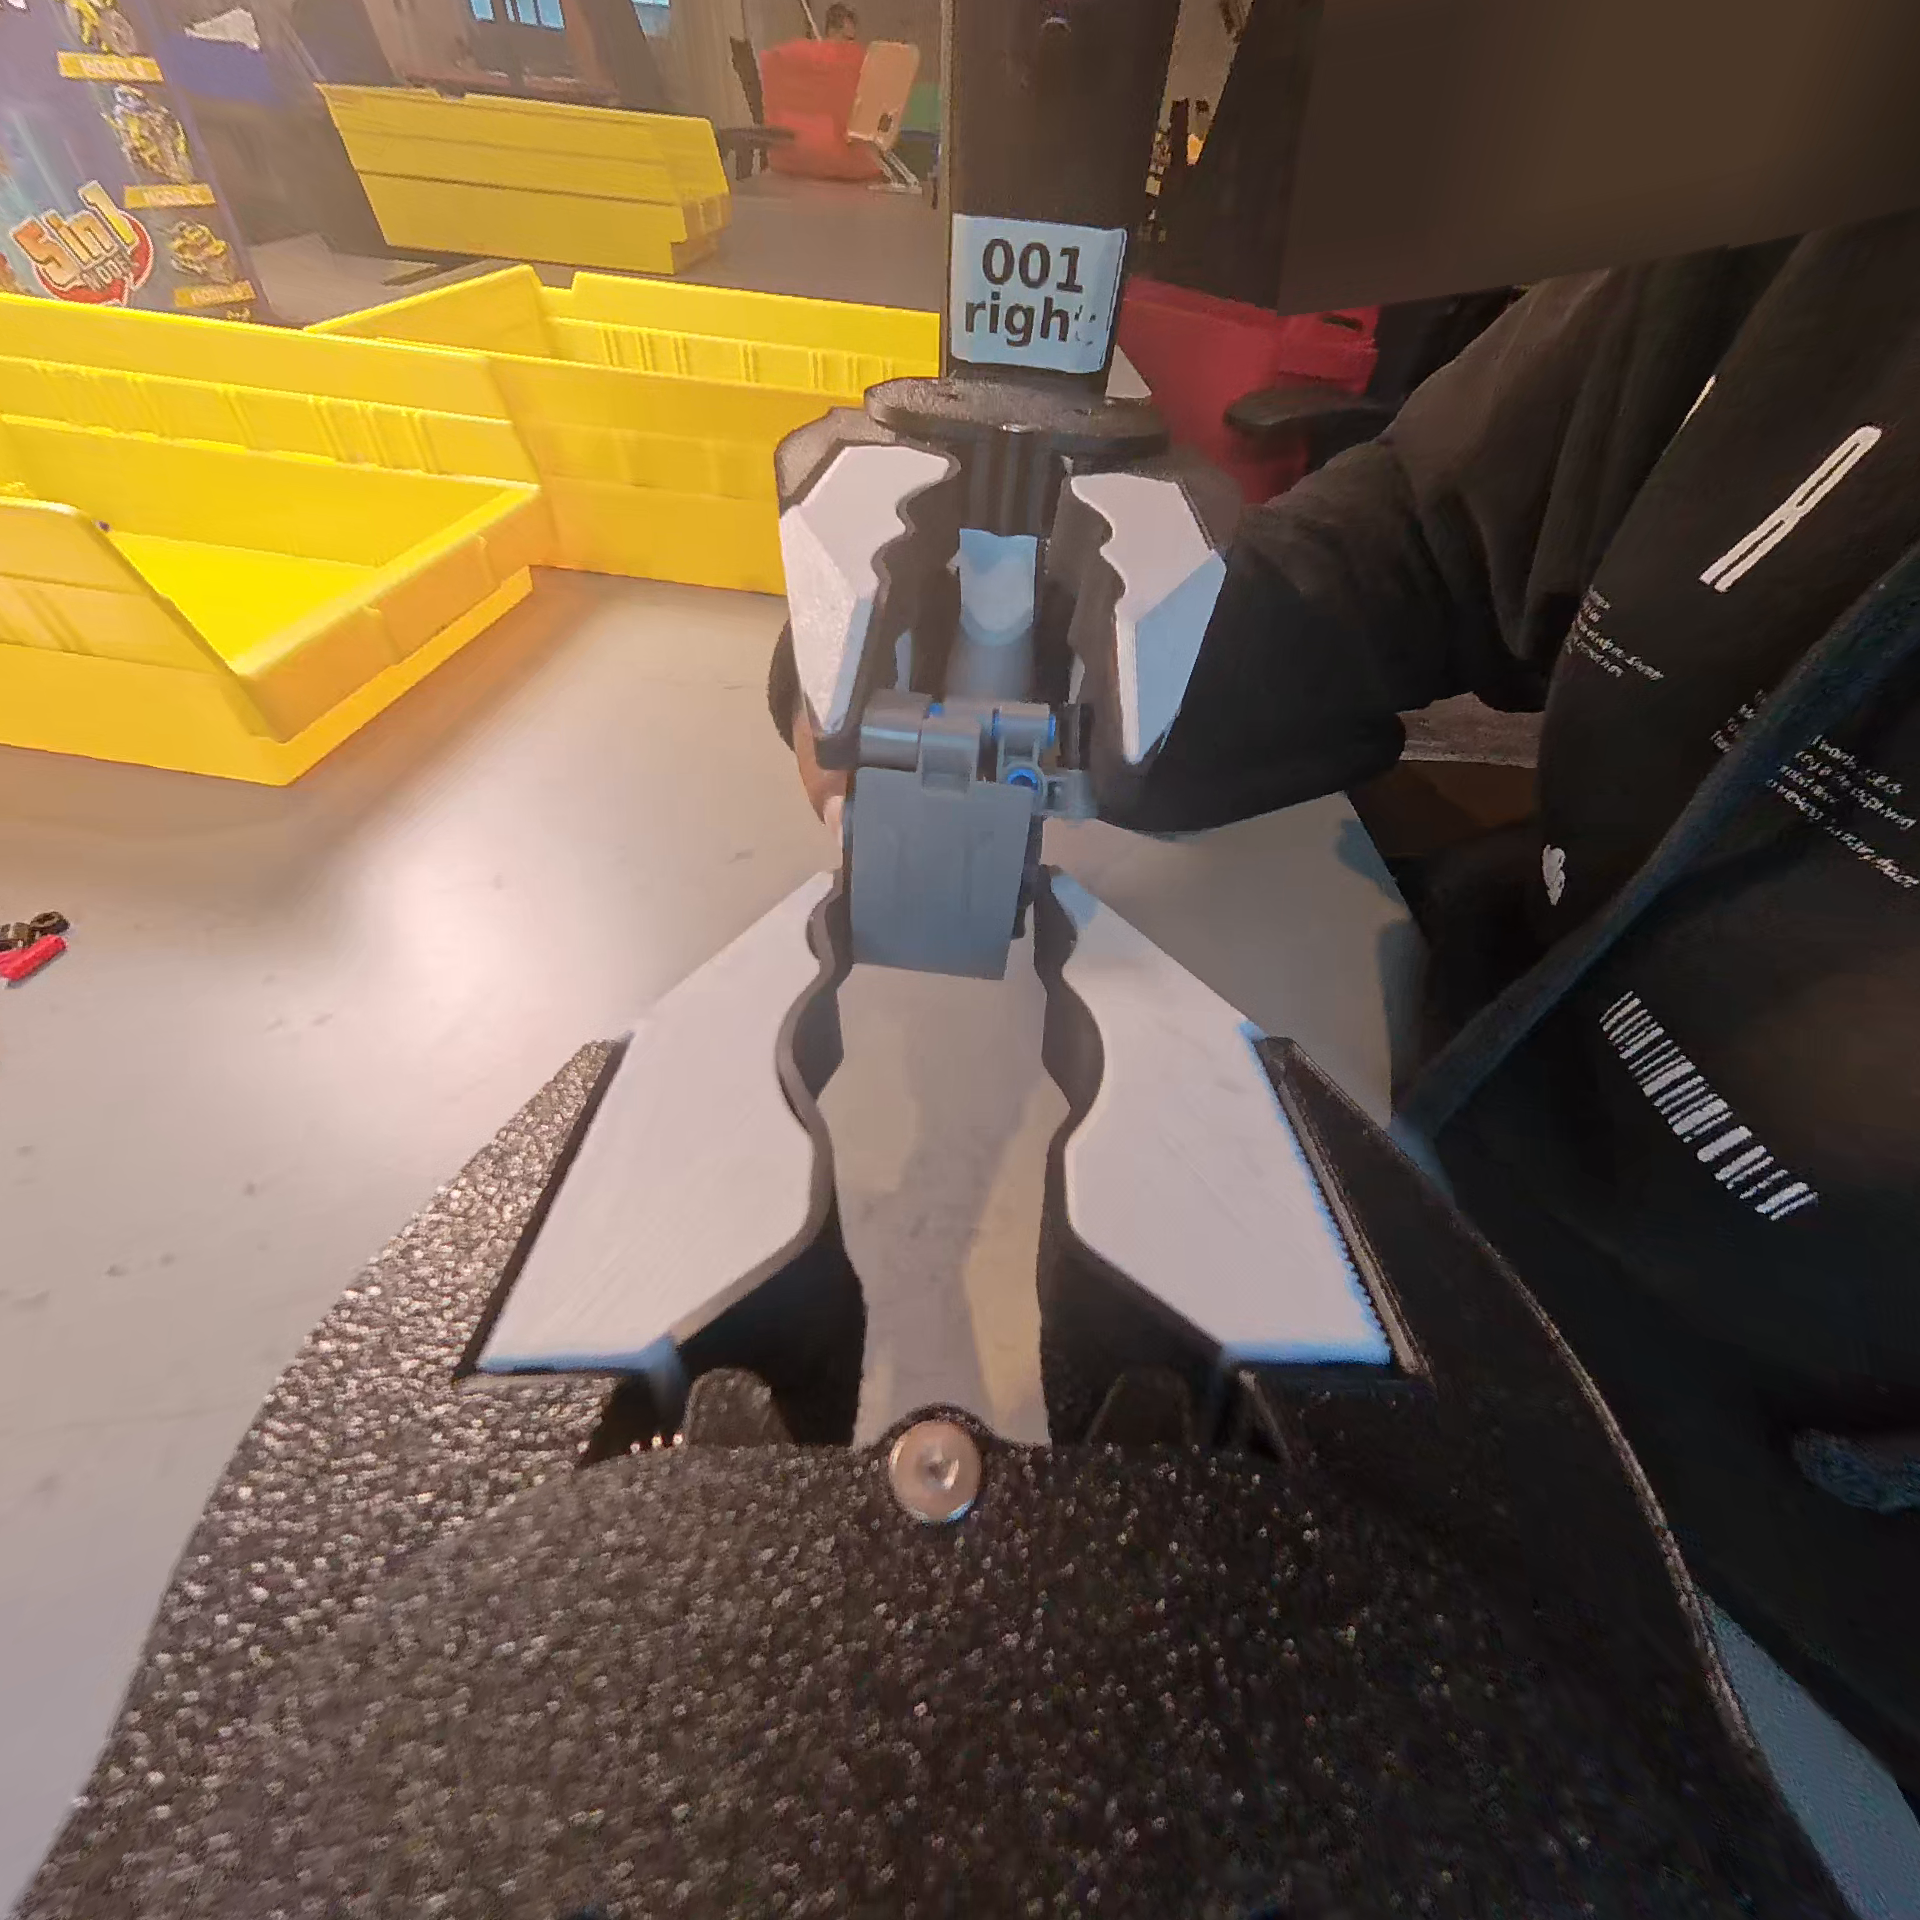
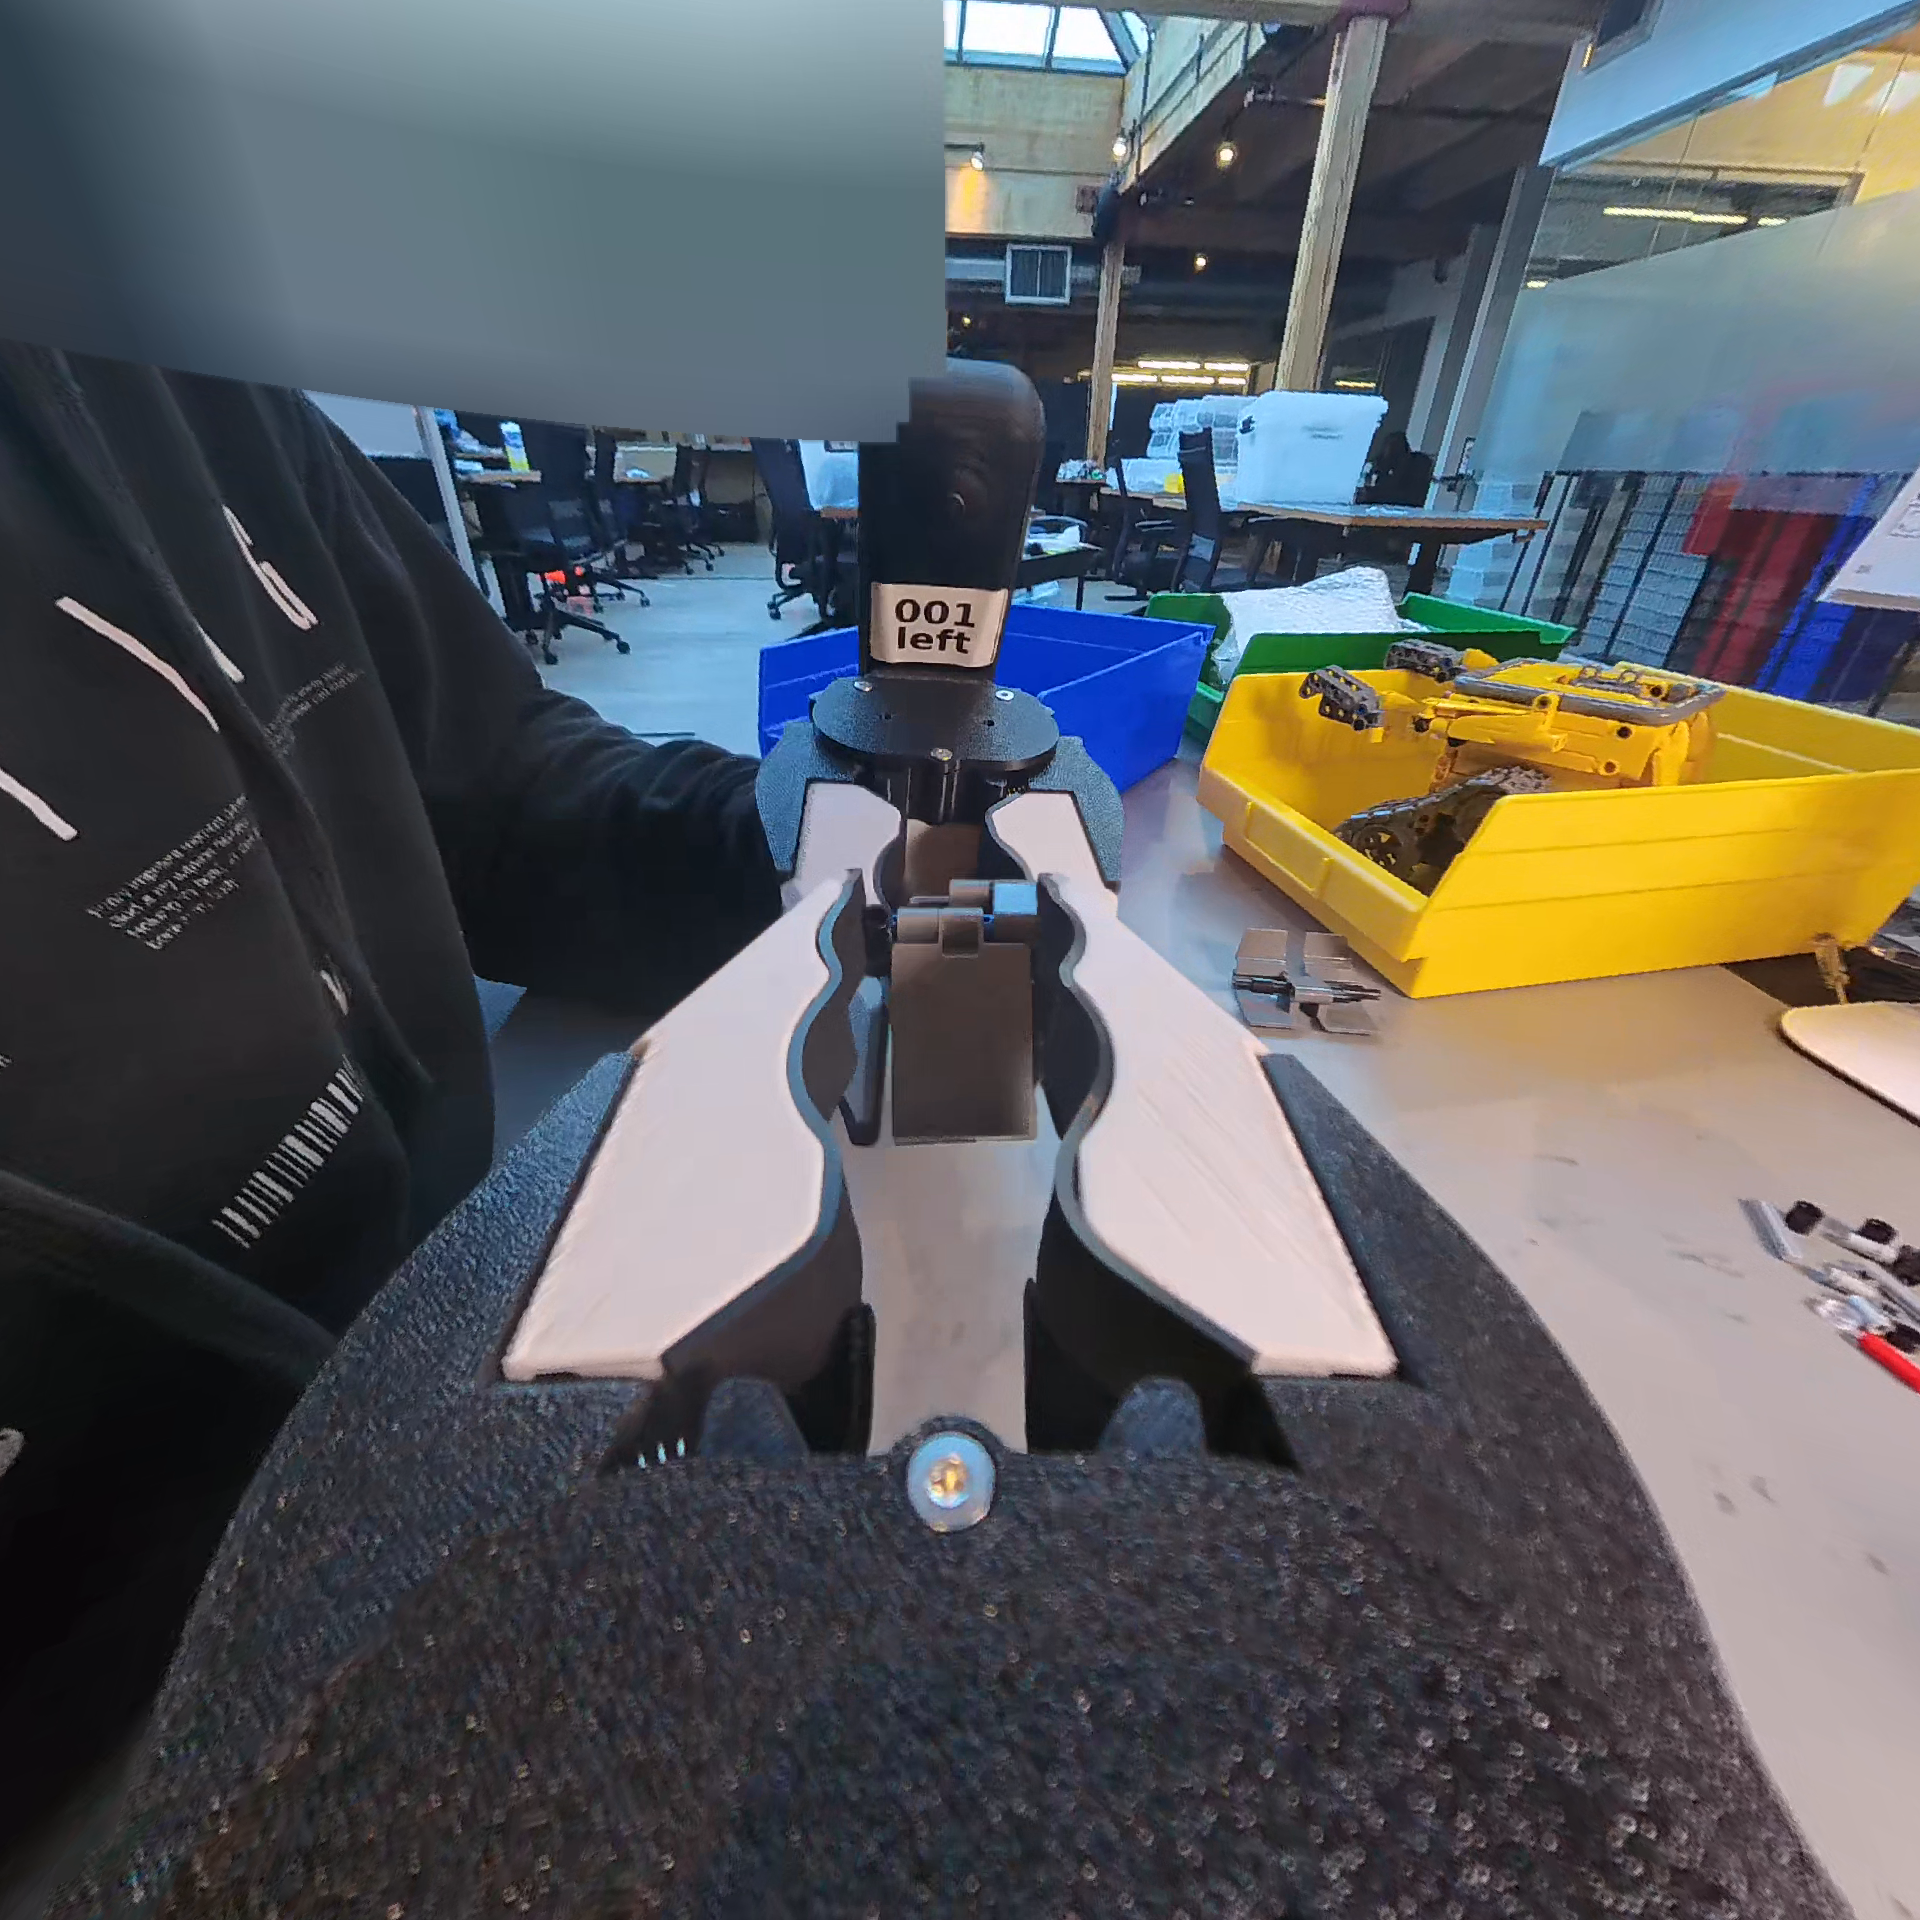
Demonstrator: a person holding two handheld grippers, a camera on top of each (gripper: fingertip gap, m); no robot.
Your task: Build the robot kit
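Note:
A grey building-brick assembly (image 1: pixel 930 873), a flat panel with a hinge bar and blue pins on top, hangs in the air between my two grippers, which face each other. My left gripper (image 1: pixel 940 904) is shut on the panel's lower end. My right gripper (image 1: pixel 956 748) is shut on the hinge end from the far side. In the right wrist view the grey panel (image 2: pixel 961 1049) sits deep between the right gripper's (image 2: pixel 956 904) fingers, and the left gripper (image 2: pixel 940 862) meets it just beyond. A person in a black hoodie (image 2: pixel 208 831) holds both grippers.
Yellow bins (image 1: pixel 260 623) stand at the table's left; small red and black parts (image 1: pixel 31 951) lie near them. On the right, a yellow bin (image 2: pixel 1610 904) holds a yellow tracked model (image 2: pixel 1507 748), with blue (image 2: pixel 1091 665) and green (image 2: pixel 1455 634) bins behind. Grey pieces (image 2: pixel 1304 982) and loose parts (image 2: pixel 1860 1288) lie on the table. There is about 5 centimeters between the tips of the two grippers.

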